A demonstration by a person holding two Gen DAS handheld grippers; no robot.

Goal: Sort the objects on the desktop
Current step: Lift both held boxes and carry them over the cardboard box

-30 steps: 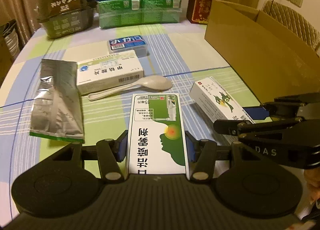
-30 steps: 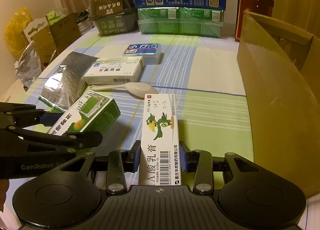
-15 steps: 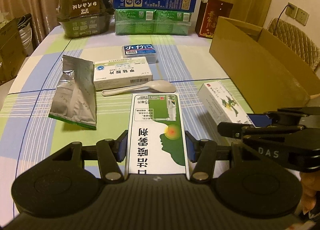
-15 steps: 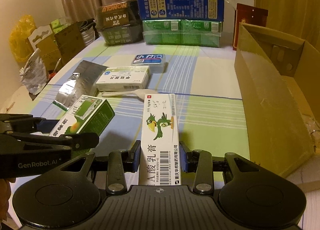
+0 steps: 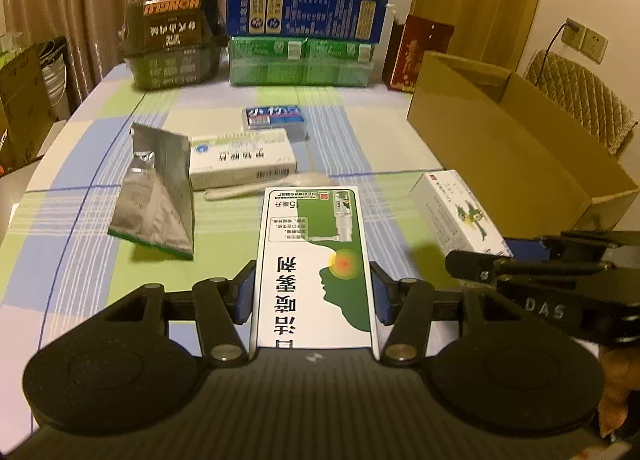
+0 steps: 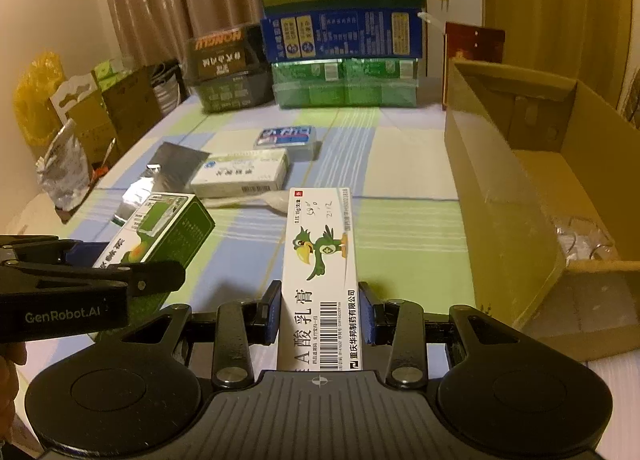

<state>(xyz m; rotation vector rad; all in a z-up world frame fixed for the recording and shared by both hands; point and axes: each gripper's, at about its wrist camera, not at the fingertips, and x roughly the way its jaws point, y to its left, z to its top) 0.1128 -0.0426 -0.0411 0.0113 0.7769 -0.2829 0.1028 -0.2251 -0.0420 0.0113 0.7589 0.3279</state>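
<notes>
While our left gripper (image 5: pixel 312 292) clamps the green spray box (image 5: pixel 314 260), our right gripper (image 6: pixel 320 314) clamps the parrot box (image 6: pixel 320 260); the cardboard box (image 6: pixel 520 196) sits at two o'clock.

spoon (image 5: pixel 276 185) before pill box (image 5: pixel 242 160) | foil pouch (image 5: pixel 158 192) left | carton (image 5: pixel 516 152) right

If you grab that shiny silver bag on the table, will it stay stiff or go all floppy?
Probably floppy: the silver foil pouch is already creased and crumpled, so it would likely bend and sag from one edge. It looks flat and thin, so probably light. The smooth foil may slip a little between the fingers.
</notes>
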